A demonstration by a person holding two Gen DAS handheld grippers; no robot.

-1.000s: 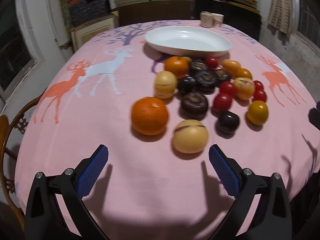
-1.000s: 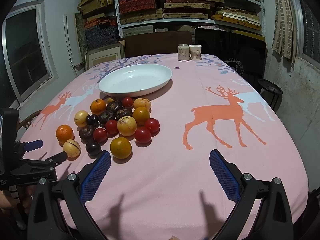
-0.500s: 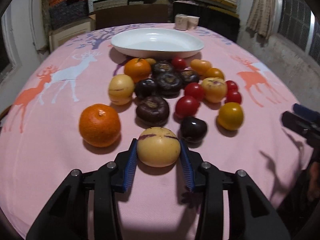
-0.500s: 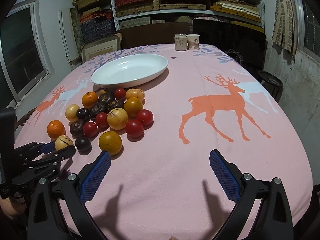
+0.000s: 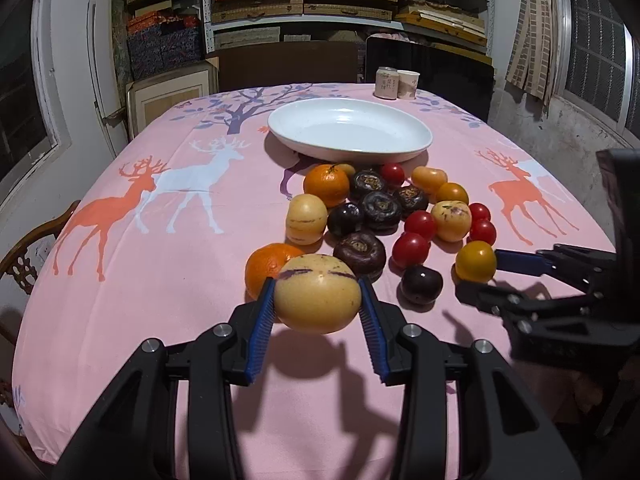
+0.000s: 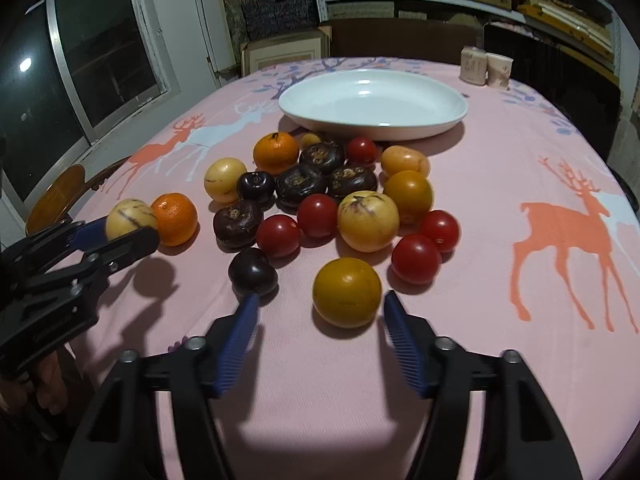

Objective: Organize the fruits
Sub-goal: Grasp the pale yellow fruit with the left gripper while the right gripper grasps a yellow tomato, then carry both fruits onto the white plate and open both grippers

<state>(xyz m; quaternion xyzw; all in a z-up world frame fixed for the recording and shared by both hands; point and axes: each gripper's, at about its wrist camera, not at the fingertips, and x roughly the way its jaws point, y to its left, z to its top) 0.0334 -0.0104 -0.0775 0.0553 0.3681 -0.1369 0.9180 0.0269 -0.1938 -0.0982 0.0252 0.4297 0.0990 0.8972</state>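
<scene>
My left gripper (image 5: 318,300) is shut on a pale yellow fruit with purple streaks (image 5: 317,293) and holds it just above the pink cloth; it also shows in the right wrist view (image 6: 131,219). An orange (image 5: 267,266) lies right behind it. My right gripper (image 6: 320,312) is open, its blue pads on either side of a yellow-orange round fruit (image 6: 346,293) that rests on the cloth. A pile of red tomatoes, dark purple fruits, oranges and yellow fruits (image 6: 320,188) lies in front of an empty white oval plate (image 6: 374,102).
The table is covered by a pink cloth with deer prints (image 6: 560,224). A can and a paper cup (image 5: 397,84) stand behind the plate. A wooden chair (image 5: 24,256) is at the table's left edge. Shelves of boxes line the back wall.
My left gripper closed on the pale yellow fruit and lifted it slightly. My right gripper moved forward and left to the yellow-orange fruit and narrowed around it.
</scene>
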